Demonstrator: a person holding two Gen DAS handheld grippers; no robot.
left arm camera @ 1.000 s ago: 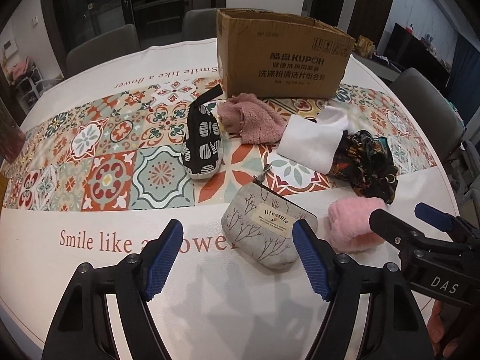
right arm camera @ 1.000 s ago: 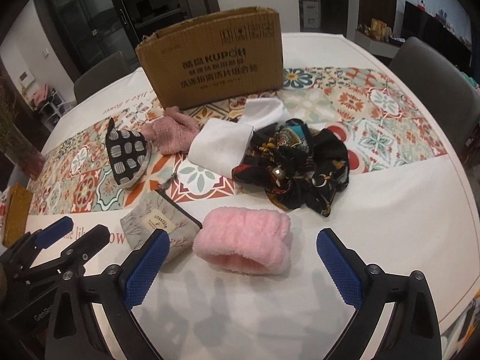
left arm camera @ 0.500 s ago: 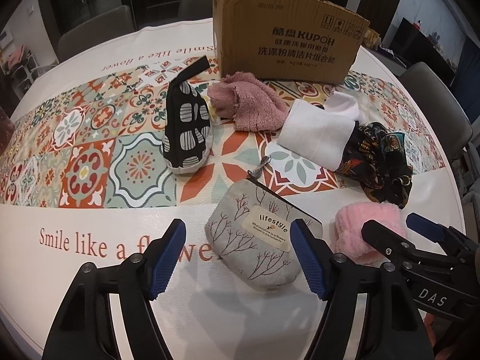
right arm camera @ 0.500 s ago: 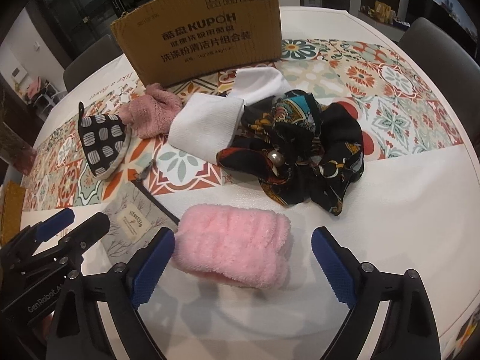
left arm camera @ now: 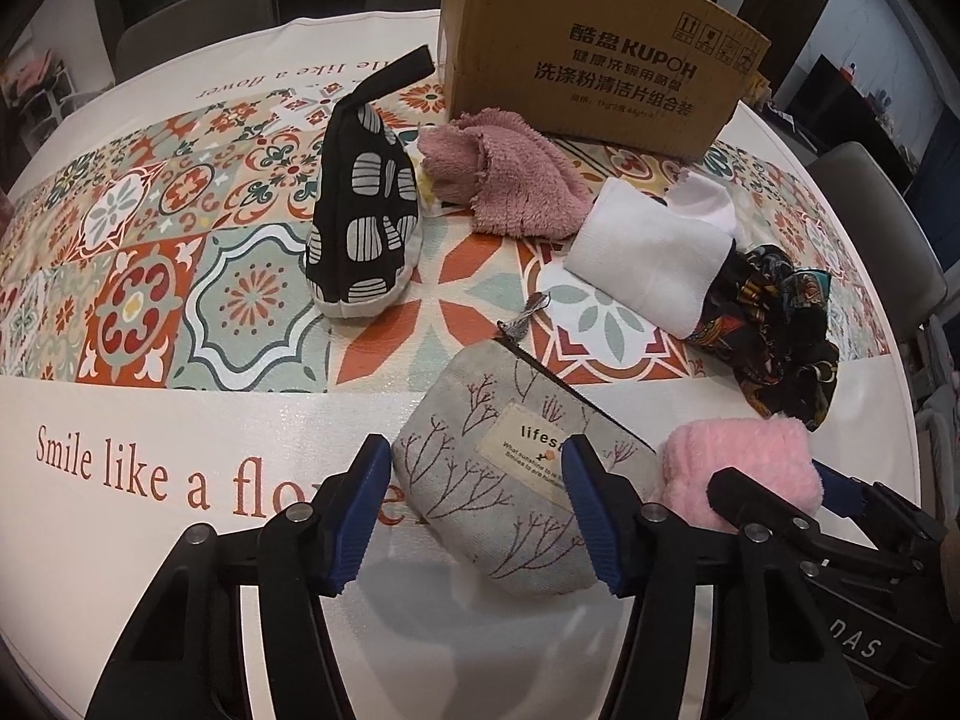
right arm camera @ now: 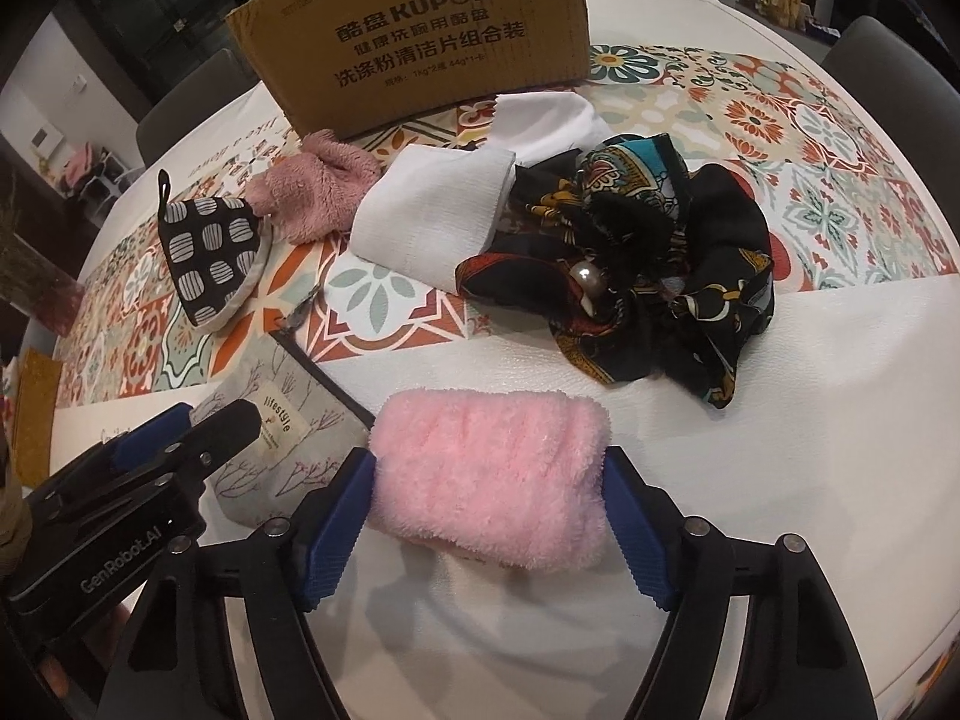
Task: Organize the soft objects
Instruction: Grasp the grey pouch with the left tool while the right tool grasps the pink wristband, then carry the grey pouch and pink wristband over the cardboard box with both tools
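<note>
My left gripper [left arm camera: 474, 510] is closed around a grey "lifestyle" zip pouch [left arm camera: 510, 468] lying on the table, pads touching its sides. My right gripper [right arm camera: 489, 522] is closed around a fluffy pink band [right arm camera: 486, 480], pads pressing both its ends; it also shows in the left wrist view [left arm camera: 744, 468]. Behind lie a black patterned scarf [right arm camera: 648, 276], a folded white cloth [right arm camera: 438, 216], a dusty-pink towel [left arm camera: 504, 180] and a black-and-white pouch [left arm camera: 363, 228]. A cardboard box [left arm camera: 600, 54] stands at the back.
The round table [left arm camera: 150, 540] has a tiled-pattern cloth with white borders. Grey chairs [left arm camera: 870, 228] stand around it. The table's right edge [right arm camera: 900, 540] is close to the pink band.
Both grippers moved forward and down onto their objects and their jaws narrowed: the left now grips the grey pouch, the right the pink band.
</note>
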